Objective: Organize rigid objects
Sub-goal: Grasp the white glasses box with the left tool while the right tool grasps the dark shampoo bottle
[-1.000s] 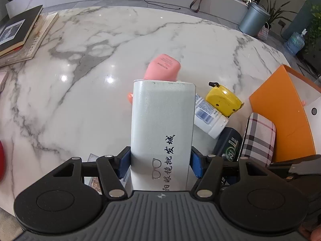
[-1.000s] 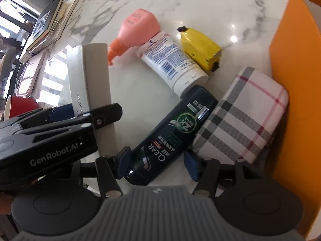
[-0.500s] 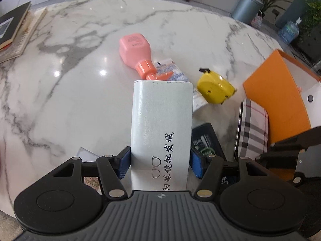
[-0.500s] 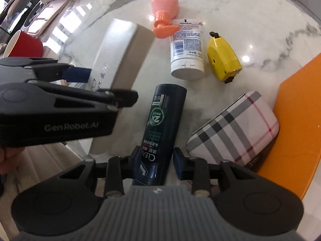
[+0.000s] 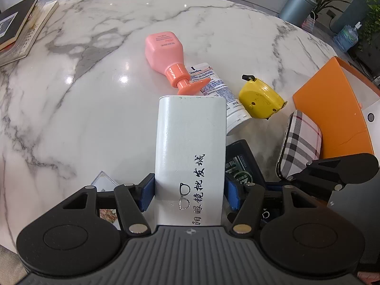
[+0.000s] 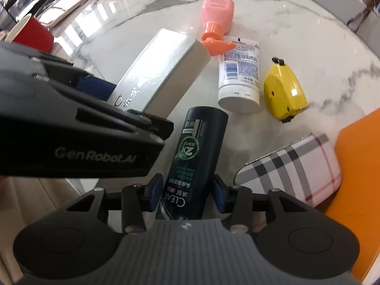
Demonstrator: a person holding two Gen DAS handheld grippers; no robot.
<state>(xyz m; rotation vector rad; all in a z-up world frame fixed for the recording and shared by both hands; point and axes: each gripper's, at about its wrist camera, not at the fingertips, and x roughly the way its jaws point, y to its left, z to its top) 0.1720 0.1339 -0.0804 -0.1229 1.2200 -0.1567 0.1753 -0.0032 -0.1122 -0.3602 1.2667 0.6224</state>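
Note:
My left gripper [image 5: 188, 191] is shut on a white glasses case [image 5: 190, 142] with black lettering, held above the marble table [image 5: 83, 90]; the case also shows in the right wrist view [image 6: 161, 68]. My right gripper [image 6: 187, 191] is shut on a dark CLEAR shampoo bottle [image 6: 197, 156], which lies beside the left gripper [image 5: 239, 163]. On the table lie a pink pump bottle [image 5: 166, 52], a white Vaseline tube [image 5: 218, 92], a yellow tape measure [image 5: 260, 99] and a plaid case [image 5: 300, 140].
An orange box [image 5: 332, 114] stands at the right, against the plaid case. Books [image 5: 16, 30] are stacked at the far left. A red cup [image 6: 33, 33] stands left in the right wrist view. A small card [image 5: 103, 181] lies under my left gripper.
My right gripper has closed in around the shampoo bottle and gripped it. The left gripper with the white case has shifted so the pink bottle and tube show more fully.

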